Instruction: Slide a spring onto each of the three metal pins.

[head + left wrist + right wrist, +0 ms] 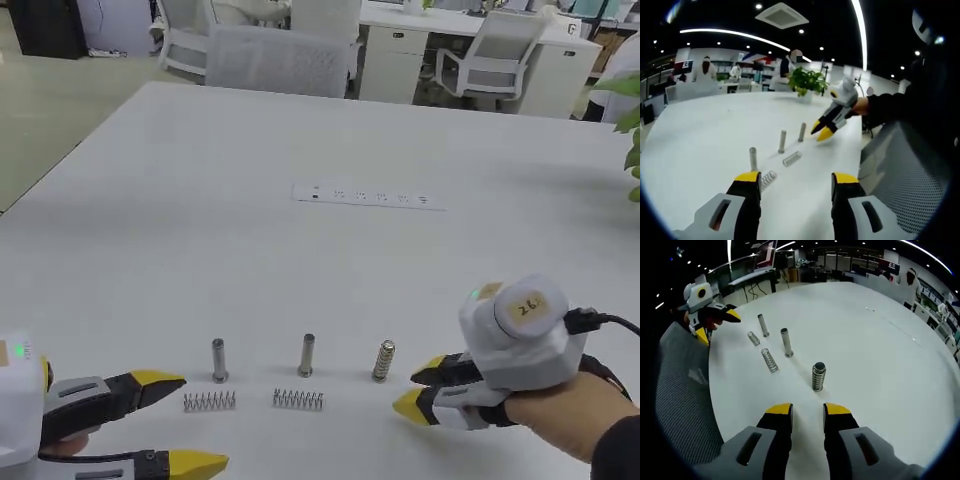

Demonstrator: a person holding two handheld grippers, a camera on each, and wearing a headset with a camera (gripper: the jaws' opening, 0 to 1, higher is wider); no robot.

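Your left gripper is spread wide, empty, beside two loose springs lying before the bare pins. Your right gripper, jaws slightly parted, sits just beside the sprung pin.

Left tool cropped by bottom-left edge; spring hides pin shaft.

Sticker on right gripper: unreadable scrawl
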